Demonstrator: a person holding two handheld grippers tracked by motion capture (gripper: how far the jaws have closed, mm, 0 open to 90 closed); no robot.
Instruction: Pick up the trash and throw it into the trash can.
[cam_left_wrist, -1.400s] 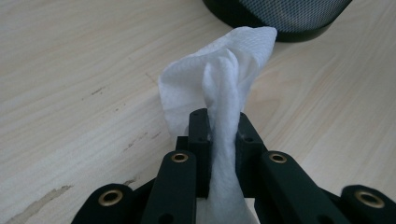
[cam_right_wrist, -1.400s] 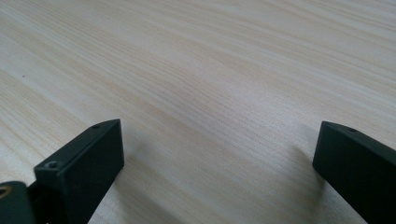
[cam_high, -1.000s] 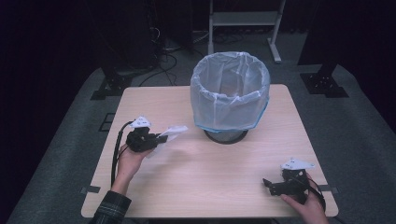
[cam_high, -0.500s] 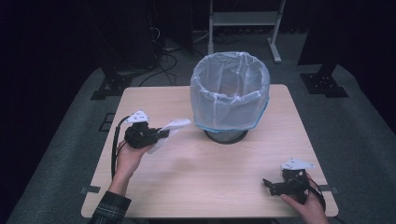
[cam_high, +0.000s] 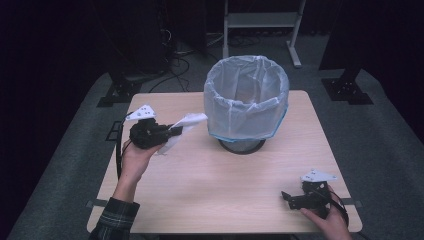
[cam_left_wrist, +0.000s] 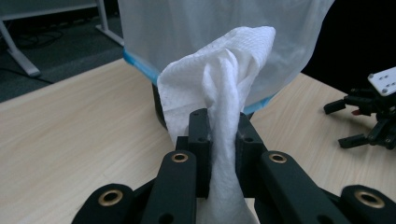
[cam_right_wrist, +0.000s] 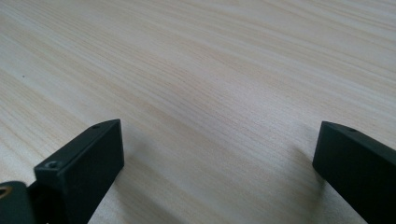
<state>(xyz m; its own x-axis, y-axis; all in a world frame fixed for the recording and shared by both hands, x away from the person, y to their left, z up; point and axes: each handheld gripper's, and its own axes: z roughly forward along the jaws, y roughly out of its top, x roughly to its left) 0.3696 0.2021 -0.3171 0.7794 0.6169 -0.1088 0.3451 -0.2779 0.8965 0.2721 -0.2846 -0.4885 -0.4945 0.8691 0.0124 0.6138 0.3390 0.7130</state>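
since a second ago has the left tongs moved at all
Yes. The left tongs, shut on the paper towel, have drifted slightly away from the person, judged against the bin.

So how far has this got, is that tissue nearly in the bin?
Picked up already: the left gripper is clamped on the white paper towel and holds it above the table, beside the lined bin. Left to do: carry it over the rim and release. The right gripper sits open near the table's corner.
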